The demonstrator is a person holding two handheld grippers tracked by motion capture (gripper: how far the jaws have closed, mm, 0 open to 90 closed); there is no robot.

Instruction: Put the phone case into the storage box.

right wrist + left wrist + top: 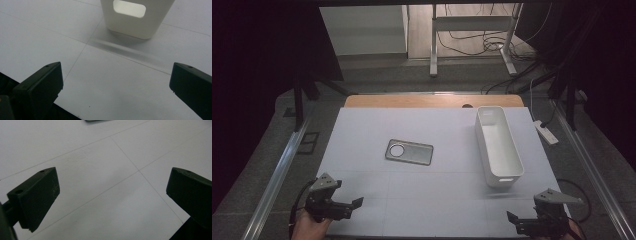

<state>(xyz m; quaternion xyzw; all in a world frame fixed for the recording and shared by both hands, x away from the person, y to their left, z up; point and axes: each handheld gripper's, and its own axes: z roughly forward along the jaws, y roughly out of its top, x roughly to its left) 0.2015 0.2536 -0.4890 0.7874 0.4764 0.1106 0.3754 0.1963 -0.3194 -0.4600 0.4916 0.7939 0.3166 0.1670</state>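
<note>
You are holding both claws, left [343, 206] and right [528, 223], released and empty; a careless sweep risks tipping the bin [498, 146].

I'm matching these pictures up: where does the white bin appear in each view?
High view: the bin lies right of centre, long side running away from the person.
Left gripper view: not in it.
Right gripper view: its handle end stands at top centre, ahead of the open jaws.
Shared landmark: the white table.
</note>
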